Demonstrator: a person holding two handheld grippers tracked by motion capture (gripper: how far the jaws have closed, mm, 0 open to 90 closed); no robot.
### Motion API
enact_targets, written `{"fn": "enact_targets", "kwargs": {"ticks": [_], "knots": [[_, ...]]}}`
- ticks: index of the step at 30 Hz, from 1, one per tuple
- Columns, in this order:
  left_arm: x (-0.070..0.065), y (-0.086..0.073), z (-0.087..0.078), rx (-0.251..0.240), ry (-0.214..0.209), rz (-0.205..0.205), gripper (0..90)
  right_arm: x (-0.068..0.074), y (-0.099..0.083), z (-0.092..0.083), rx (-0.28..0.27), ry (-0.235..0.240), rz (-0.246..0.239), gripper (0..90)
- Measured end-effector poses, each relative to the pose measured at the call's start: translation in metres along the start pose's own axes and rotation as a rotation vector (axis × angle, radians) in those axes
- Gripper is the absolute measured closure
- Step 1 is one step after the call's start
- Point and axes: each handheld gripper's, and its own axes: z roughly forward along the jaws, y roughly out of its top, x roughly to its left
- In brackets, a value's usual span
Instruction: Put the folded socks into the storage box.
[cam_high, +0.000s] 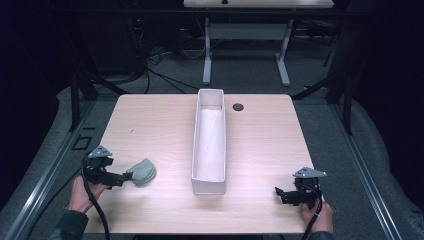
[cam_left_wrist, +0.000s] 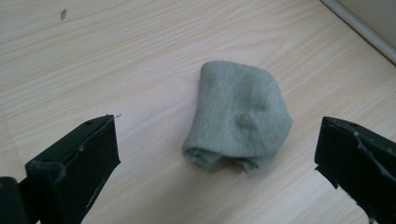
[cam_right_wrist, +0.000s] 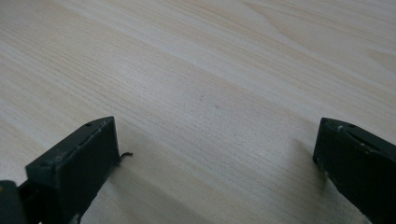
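Note:
A folded grey-green sock (cam_high: 143, 171) lies on the wooden table (cam_high: 150, 120) at the front left. My left gripper (cam_high: 129, 176) points at it from the left, open, its jaws just short of the sock. In the left gripper view the sock (cam_left_wrist: 240, 116) lies ahead between the two spread black jaws, untouched, and my left gripper (cam_left_wrist: 217, 163) holds nothing. My right gripper (cam_high: 279, 192) rests near the front right corner, open over bare wood. The right gripper view shows my right gripper (cam_right_wrist: 215, 163) with wide jaws and nothing between them.
A long narrow white box (cam_high: 209, 185) stands open-topped down the middle of the table, running front to back. A dark round grommet (cam_high: 238, 106) sits at the back right of it. Beyond the table stand another desk's legs (cam_high: 207, 60) and floor cables.

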Motion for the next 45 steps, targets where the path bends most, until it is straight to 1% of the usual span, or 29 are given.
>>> {"fn": "enact_targets", "kwargs": {"ticks": [1, 3, 4, 5, 8, 9, 10, 11, 14, 15, 17, 18, 19, 20, 21, 22, 23, 26, 27, 28, 29, 31, 32, 34, 35, 36, 40, 43, 45], "knots": [[-0.002, 0.005, 0.003, 0.017, -0.007, 0.012, 0.0, 0.0, 0.0, 0.0, 0.0, 0.0, 0.001, 0.0], [-0.004, 0.01, 0.008, 0.033, -0.017, 0.019, 0.0, 0.0, 0.0, 0.0, 0.0, 0.0, 0.0, 0.0], [-0.006, 0.014, 0.014, 0.053, -0.031, 0.026, 0.0, 0.0, 0.0, 0.0, 0.0, 0.001, 0.0, 0.0], [-0.006, 0.014, 0.014, 0.053, -0.031, 0.026, 0.0, 0.0, 0.0, 0.0, 0.0, 0.001, 0.0, 0.0], [-0.007, 0.017, 0.026, 0.096, -0.061, 0.029, 0.1, 0.0, 0.0, 0.0, 0.0, 0.003, -0.001, 0.0], [-0.007, 0.017, 0.028, 0.106, -0.066, 0.029, 0.1, 0.0, 0.0, 0.0, 0.0, 0.003, -0.001, 0.0], [-0.009, 0.018, 0.033, 0.118, -0.066, 0.028, 0.1, 0.0, 0.0, 0.0, 0.0, 0.003, -0.001, 0.0], [-0.009, 0.018, 0.033, 0.118, -0.066, 0.028, 0.2, 0.0, 0.0, 0.0, 0.0, 0.003, -0.001, 0.0], [-0.01, 0.02, 0.041, 0.149, -0.063, 0.033, 0.9, 0.0, 0.0, 0.0, -0.001, 0.003, -0.001, 0.0], [-0.011, 0.02, 0.043, 0.157, -0.066, 0.035, 6.2, 0.0, 0.0, 0.0, -0.001, 0.003, -0.001, 0.0], [-0.013, 0.019, 0.048, 0.173, -0.06, 0.04, 12.8, 0.0, 0.0, 0.0, 0.0, 0.003, -0.001, 0.0], [-0.013, 0.019, 0.048, 0.173, -0.06, 0.04, 16.0, 0.0, 0.0, 0.0, 0.0, 0.003, -0.001, 0.0], [-0.014, 0.018, 0.05, 0.189, -0.048, 0.047, 19.3, 0.0, 0.0, 0.0, 0.0, 0.003, -0.001, 0.0], [-0.015, 0.017, 0.052, 0.199, -0.041, 0.044, 22.3, 0.0, 0.0, 0.0, 0.0, 0.003, -0.001, 0.0], [-0.016, 0.016, 0.054, 0.207, -0.035, 0.048, 22.3, 0.0, 0.0, 0.0, 0.0, 0.003, -0.001, 0.0], [-0.016, 0.015, 0.055, 0.216, -0.024, 0.048, 26.4, 0.0, 0.0, 0.0, 0.0, 0.003, -0.001, 0.0], [-0.017, 0.015, 0.056, 0.223, -0.019, 0.052, 26.4, 0.0, 0.0, 0.0, 0.0, 0.003, -0.001, 0.0], [-0.018, 0.013, 0.057, 0.233, -0.004, 0.05, 32.5, 0.0, 0.0, 0.0, 0.0, 0.003, -0.001, 0.0], [-0.018, 0.013, 0.058, 0.237, -0.001, 0.056, 36.9, 0.0, 0.0, 0.0, 0.0, 0.003, -0.001, 0.0], [-0.018, 0.012, 0.058, 0.239, 0.002, 0.059, 36.9, 0.0, 0.0, 0.0, 0.0, 0.003, -0.001, 0.0], [-0.019, 0.011, 0.058, 0.24, 0.01, 0.063, 38.8, 0.0, 0.0, 0.0, 0.0, 0.003, -0.001, 0.0], [-0.021, 0.011, 0.058, 0.242, 0.024, 0.069, 43.9, 0.0, 0.0, 0.0, 0.0, 0.003, -0.001, 0.0], [-0.021, 0.011, 0.057, 0.241, 0.031, 0.073, 48.6, 0.0, 0.0, 0.0, 0.0, 0.003, -0.001, 0.0], [-0.021, 0.01, 0.057, 0.236, 0.035, 0.064, 50.2, 0.0, 0.0, 0.0, 0.0, 0.003, -0.001, 0.0], [-0.019, 0.009, 0.057, 0.224, 0.038, 0.048, 53.9, 0.0, 0.0, 0.0, 0.0, 0.003, -0.001, 0.0], [-0.019, 0.008, 0.056, 0.219, 0.041, 0.039, 55.2, 0.0, 0.0, 0.0, 0.0, 0.003, -0.001, 0.0], [-0.018, 0.007, 0.056, 0.208, 0.05, 0.027, 59.5, 0.0, 0.0, -0.001, 0.004, -0.001, -0.001, 0.0], [-0.018, 0.007, 0.055, 0.208, 0.052, 0.036, 61.1, 0.001, 0.0, -0.001, 0.007, -0.007, 0.001, 0.0], [-0.018, 0.007, 0.055, 0.206, 0.05, 0.036, 61.4, 0.001, 0.0, -0.001, 0.007, -0.007, 0.0, 0.0]]}}
